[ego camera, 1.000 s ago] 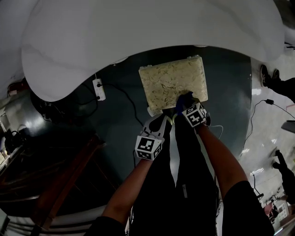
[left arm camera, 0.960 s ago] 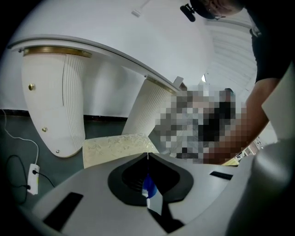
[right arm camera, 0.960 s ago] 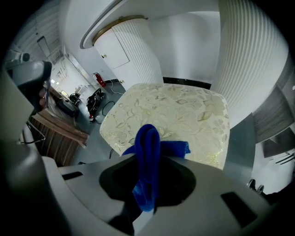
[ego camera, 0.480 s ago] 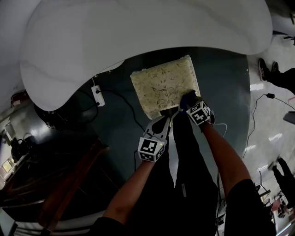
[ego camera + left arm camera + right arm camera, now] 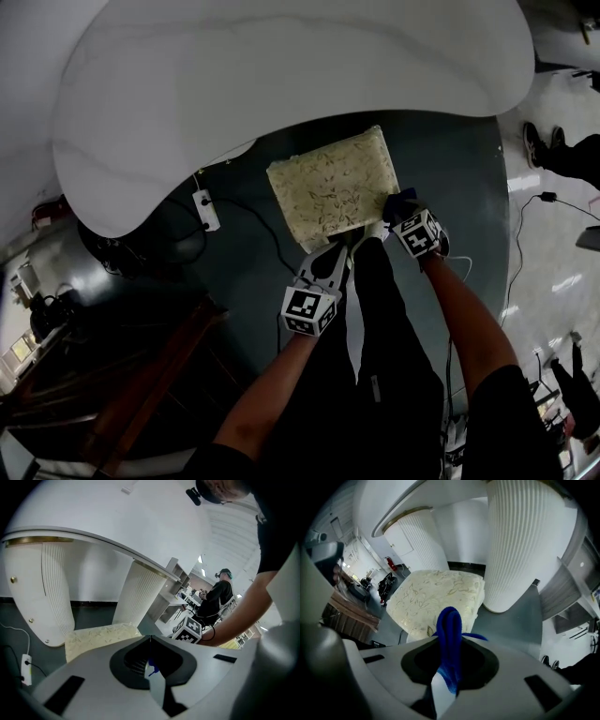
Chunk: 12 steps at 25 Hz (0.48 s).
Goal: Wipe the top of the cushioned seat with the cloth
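The cushioned seat (image 5: 333,187) is a cream, leaf-patterned square pad on the dark floor below the white table. My right gripper (image 5: 401,208) is shut on a folded blue cloth (image 5: 399,200) at the seat's near right corner. In the right gripper view the cloth (image 5: 449,630) sticks up between the jaws, with the seat (image 5: 436,597) just ahead. My left gripper (image 5: 345,246) hovers at the seat's near edge, its jaws together. In the left gripper view the left gripper (image 5: 150,639) points over the seat (image 5: 101,637); a small blue fleck shows inside the jaws.
A large white curved tabletop (image 5: 281,84) overhangs the seat, on fluted white legs (image 5: 520,550) close to its far side. A power strip (image 5: 204,208) with a cable lies left of the seat. Dark wooden furniture (image 5: 141,375) stands at left; a bystander's shoes (image 5: 539,145) are at right.
My right gripper has slid the blue cloth rightward along the seat's near part to its right corner. The left gripper has stayed by the near edge.
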Motion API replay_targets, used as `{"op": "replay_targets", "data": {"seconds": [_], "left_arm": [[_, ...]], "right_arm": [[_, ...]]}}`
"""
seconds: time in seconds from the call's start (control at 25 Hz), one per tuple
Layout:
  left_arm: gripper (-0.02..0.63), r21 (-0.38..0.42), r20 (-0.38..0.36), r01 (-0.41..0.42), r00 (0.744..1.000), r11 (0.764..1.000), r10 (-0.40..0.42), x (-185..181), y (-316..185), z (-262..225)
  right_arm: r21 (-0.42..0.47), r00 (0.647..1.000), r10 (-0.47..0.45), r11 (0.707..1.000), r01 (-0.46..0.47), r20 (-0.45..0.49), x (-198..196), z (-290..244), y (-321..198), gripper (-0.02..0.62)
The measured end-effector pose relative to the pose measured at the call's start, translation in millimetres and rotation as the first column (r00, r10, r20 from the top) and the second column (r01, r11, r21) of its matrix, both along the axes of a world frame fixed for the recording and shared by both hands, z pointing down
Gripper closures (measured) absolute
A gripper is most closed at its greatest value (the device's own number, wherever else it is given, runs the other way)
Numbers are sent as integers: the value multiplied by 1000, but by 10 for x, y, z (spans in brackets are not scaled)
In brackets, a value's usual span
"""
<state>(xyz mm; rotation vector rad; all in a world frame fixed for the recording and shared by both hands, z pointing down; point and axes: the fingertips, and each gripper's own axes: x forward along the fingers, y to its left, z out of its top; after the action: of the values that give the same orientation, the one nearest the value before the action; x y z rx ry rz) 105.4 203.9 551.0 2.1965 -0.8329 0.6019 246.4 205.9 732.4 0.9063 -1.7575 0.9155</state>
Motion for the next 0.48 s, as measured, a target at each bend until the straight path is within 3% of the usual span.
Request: {"op": "replay_targets", "data": {"seconds": [0.12, 0.24, 0.48], "left_arm": [[588, 15, -8, 18, 1000, 1000, -18, -20, -125, -165], [588, 10, -21, 69, 997, 998, -68, -84, -228, -562], [588, 122, -73, 144, 988, 982, -136, -166, -666, -1569]], "right_arm": [[70, 997, 70, 995, -73, 36, 120, -293, -199, 506], [168, 983, 149, 972, -166, 107, 112, -890, -358, 506], [415, 931, 158, 861, -293, 328, -237, -2739, -903, 508]]}}
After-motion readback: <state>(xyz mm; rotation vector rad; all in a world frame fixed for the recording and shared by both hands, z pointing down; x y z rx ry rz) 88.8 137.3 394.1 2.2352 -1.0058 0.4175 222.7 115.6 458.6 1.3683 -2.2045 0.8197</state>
